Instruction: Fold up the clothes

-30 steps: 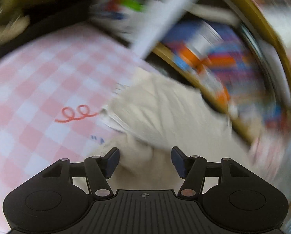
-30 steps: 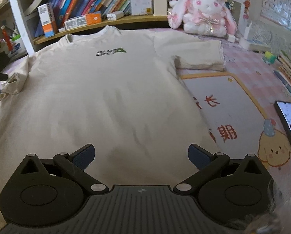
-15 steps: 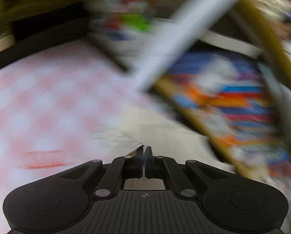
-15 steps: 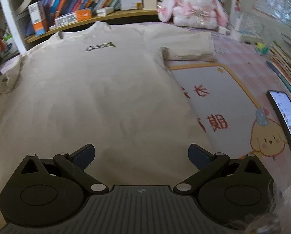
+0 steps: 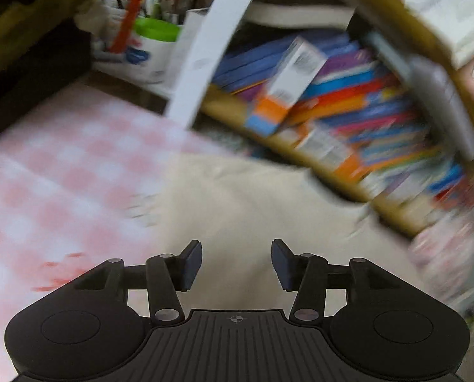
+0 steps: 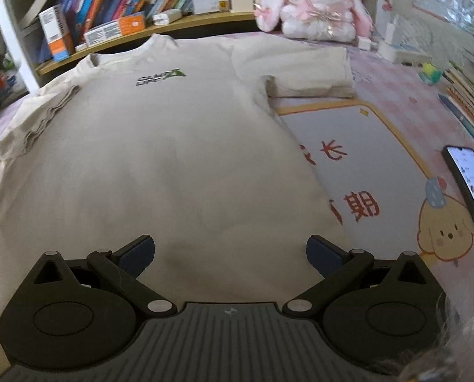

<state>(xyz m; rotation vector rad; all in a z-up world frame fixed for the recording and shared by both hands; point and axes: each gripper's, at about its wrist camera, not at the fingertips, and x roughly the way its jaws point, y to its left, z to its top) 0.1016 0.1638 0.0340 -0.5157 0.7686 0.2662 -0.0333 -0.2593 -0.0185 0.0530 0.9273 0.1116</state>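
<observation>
A beige T-shirt (image 6: pixel 160 159) with a small green chest logo lies face up on the pink checked table, collar toward the bookshelf. Its left sleeve (image 6: pixel 43 117) is folded in over the body; its right sleeve (image 6: pixel 303 70) lies spread out. My right gripper (image 6: pixel 230 251) is wide open and empty above the shirt's lower hem. My left gripper (image 5: pixel 236 262) is open and empty above beige cloth (image 5: pixel 256 203) of the shirt's left shoulder, in a blurred left wrist view.
A bookshelf (image 6: pixel 135 9) with books and boxes runs along the far edge. A pink plush rabbit (image 6: pixel 316 3) sits at the back right. A printed mat (image 6: pixel 364 159) and a lit phone (image 6: pixel 469 184) lie right of the shirt. A cup of pens (image 5: pixel 148 41) stands far left.
My left gripper closed on the left sleeve, carried it over the shirt body, then opened and let it go. The right gripper stayed open and shifted only slightly.
</observation>
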